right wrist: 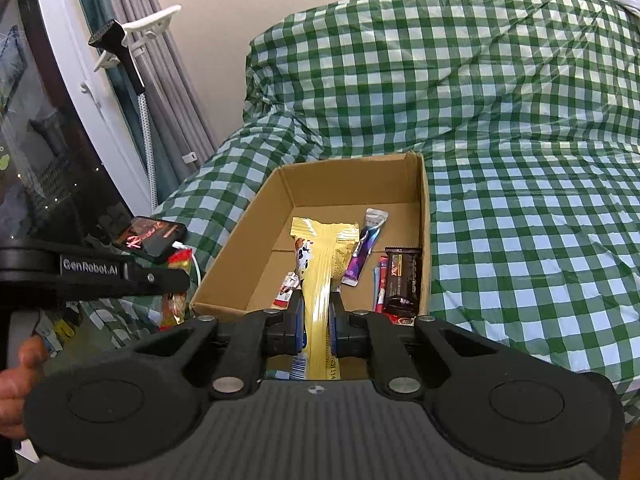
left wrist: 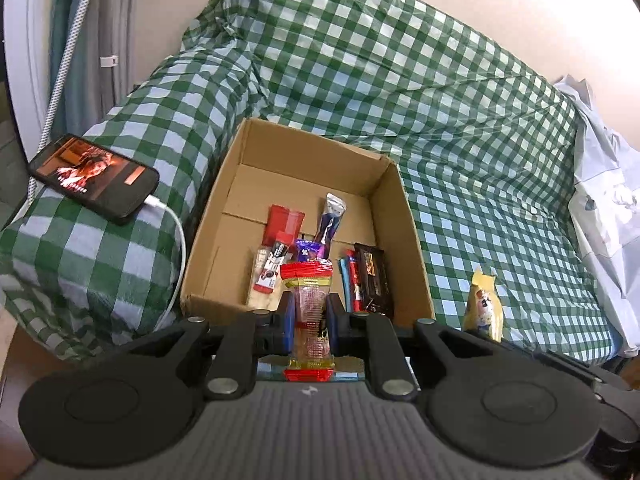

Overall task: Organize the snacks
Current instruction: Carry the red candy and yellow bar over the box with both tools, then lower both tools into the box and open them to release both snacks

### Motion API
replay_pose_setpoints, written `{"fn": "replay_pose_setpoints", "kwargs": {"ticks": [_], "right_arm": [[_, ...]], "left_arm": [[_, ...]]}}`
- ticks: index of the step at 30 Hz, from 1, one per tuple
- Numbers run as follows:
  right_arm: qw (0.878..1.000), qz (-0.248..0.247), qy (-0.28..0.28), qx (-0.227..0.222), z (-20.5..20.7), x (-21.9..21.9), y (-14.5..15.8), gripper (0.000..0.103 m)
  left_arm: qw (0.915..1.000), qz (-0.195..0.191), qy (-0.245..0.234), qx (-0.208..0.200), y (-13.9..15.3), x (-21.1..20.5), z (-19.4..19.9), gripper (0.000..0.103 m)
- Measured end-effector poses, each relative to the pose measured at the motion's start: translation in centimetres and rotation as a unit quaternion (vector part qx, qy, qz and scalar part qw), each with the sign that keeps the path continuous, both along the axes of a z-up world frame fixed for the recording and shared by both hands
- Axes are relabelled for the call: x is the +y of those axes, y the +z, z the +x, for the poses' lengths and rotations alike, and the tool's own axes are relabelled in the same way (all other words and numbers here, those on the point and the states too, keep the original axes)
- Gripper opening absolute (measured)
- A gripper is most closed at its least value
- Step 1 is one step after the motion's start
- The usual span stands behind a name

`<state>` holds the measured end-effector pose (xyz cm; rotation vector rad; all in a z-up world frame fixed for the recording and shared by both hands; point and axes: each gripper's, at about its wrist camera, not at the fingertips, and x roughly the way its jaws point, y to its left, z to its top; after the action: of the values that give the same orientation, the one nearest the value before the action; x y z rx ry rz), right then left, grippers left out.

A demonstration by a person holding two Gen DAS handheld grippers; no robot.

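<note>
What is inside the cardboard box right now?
The cardboard box holds several snack packets at its near end: a silver and purple stick, a dark chocolate bar and red packets. The held snacks and the box's near wall hide the rest.

Bright even light, soft shadows, sharp focus, fisheye-bent edges

- Left gripper (left wrist: 311,312) tilts downward, jaws clamped on a snack.
- Right gripper (right wrist: 317,316) tilts downward, likewise clamped.
- A hand (right wrist: 16,384) shows at left.
</note>
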<state>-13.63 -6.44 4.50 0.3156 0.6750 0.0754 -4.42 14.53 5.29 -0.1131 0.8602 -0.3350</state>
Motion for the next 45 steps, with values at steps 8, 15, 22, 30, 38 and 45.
{"fn": "replay_pose_setpoints", "kwargs": {"ticks": [8,15,22,30,38,45], "right_arm": [[1.0,-0.005,0.003,0.002,2.5,0.1,-0.3,0.012],[1.0,-0.002,0.002,0.008,5.0,-0.4,-0.9,0.012],[1.0,0.001,0.0,0.023,7.9,-1.2,-2.5,0.012],[1.0,0.001,0.003,0.03,11.9,-1.8,-4.6,0.012],[0.999,-0.005,0.006,0.041,15.6,-2.0,-7.5,0.012],[0.998,-0.008,0.002,0.055,17.7,-2.6,-9.9,0.012]], "left_arm": [[0.9997,0.022,0.003,0.012,-0.1,-0.7,3.4,0.018],[0.9993,0.033,0.004,0.017,-0.8,-1.5,5.7,0.018],[0.9986,0.043,0.005,0.03,-2.0,-3.1,8.9,0.018],[0.9976,0.055,0.003,0.042,-3.5,-4.7,13.1,0.018],[0.9953,0.073,0.002,0.064,-5.9,-6.3,17.1,0.018],[0.9932,0.087,0.0,0.078,-8.0,-7.5,19.5,0.018]]}}
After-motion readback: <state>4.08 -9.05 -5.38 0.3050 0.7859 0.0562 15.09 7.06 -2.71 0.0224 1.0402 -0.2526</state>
